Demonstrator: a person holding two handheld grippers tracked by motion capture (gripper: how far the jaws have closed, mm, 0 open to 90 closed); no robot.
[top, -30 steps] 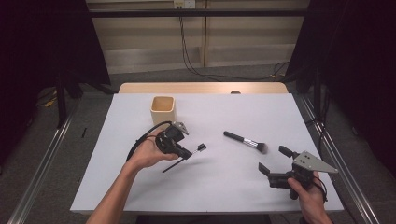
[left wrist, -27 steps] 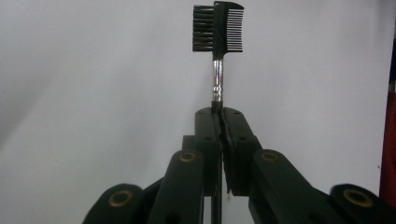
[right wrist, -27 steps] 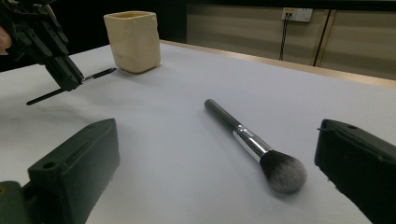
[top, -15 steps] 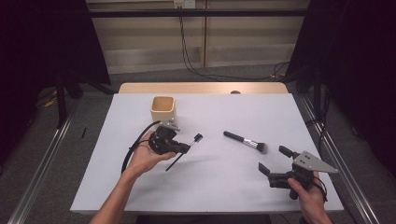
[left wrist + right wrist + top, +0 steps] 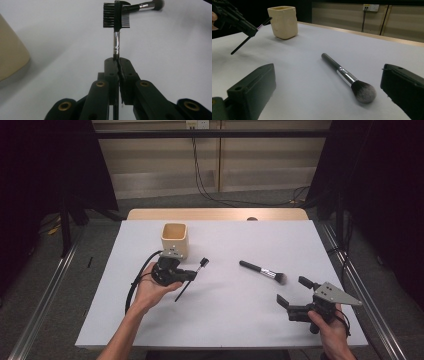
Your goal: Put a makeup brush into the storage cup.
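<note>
Two tongs, my left tongs (image 5: 192, 276) clamped on thin black comb-brush wand (image 5: 116, 18), my right tongs (image 5: 295, 292) agape near fluffy black makeup brush (image 5: 263, 272), white desk (image 5: 225, 320)

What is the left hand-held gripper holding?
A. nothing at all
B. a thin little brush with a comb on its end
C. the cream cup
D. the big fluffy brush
B: the left hand-held gripper has its jaws shut on the handle of the comb brush, while the fluffy brush lies on the table and the cup stands apart.
</note>
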